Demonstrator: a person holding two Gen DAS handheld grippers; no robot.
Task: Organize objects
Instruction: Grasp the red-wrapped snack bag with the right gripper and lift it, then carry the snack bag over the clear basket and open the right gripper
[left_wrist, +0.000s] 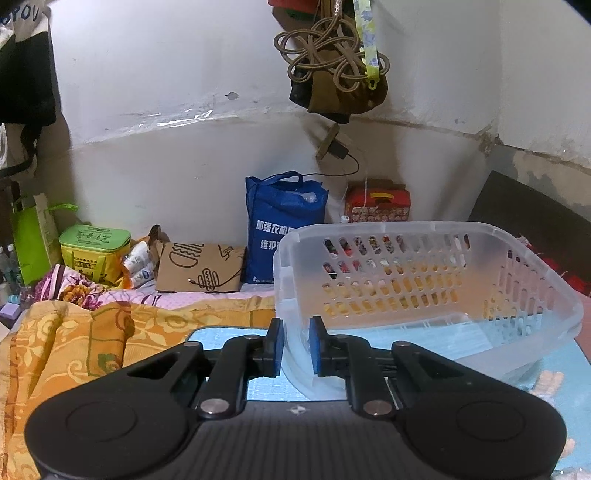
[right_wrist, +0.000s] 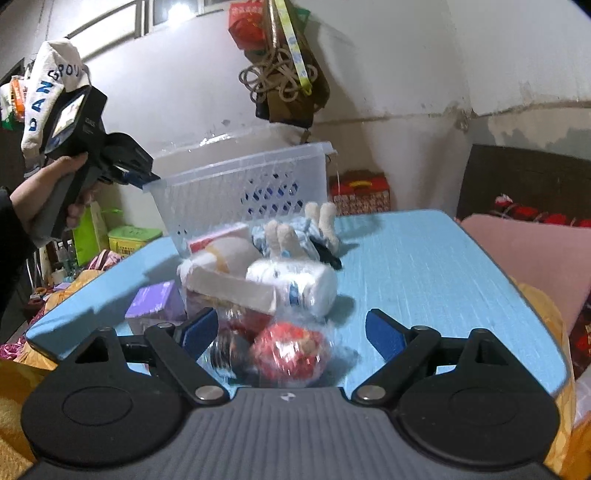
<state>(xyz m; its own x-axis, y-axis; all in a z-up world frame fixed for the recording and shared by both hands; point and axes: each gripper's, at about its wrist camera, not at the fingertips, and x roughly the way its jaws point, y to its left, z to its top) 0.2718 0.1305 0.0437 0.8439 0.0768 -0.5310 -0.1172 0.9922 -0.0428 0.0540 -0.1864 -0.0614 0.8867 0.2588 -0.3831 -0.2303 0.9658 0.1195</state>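
Observation:
A clear plastic basket (left_wrist: 424, 280) with slotted walls is tipped up over the light blue table (left_wrist: 229, 334). My left gripper (left_wrist: 296, 347) is shut on the basket's near rim. In the right wrist view the same basket (right_wrist: 236, 184) hangs tilted, and the left gripper (right_wrist: 146, 177) grips its left corner. A pile lies on the table (right_wrist: 424, 266): a soft toy (right_wrist: 295, 232), a white tissue pack (right_wrist: 291, 284), a white box (right_wrist: 229, 288), a purple box (right_wrist: 155, 301) and a red item in clear wrap (right_wrist: 291, 349). My right gripper (right_wrist: 291, 334) is open around the wrapped red item.
An orange patterned blanket (left_wrist: 74, 347) lies left of the table. A blue bag (left_wrist: 280, 229), a brown paper bag (left_wrist: 201, 267), a green box (left_wrist: 94, 251) and a red carton (left_wrist: 376, 203) stand by the wall. A rope bundle (left_wrist: 328, 62) hangs above. A pink cushion (right_wrist: 528, 258) lies right.

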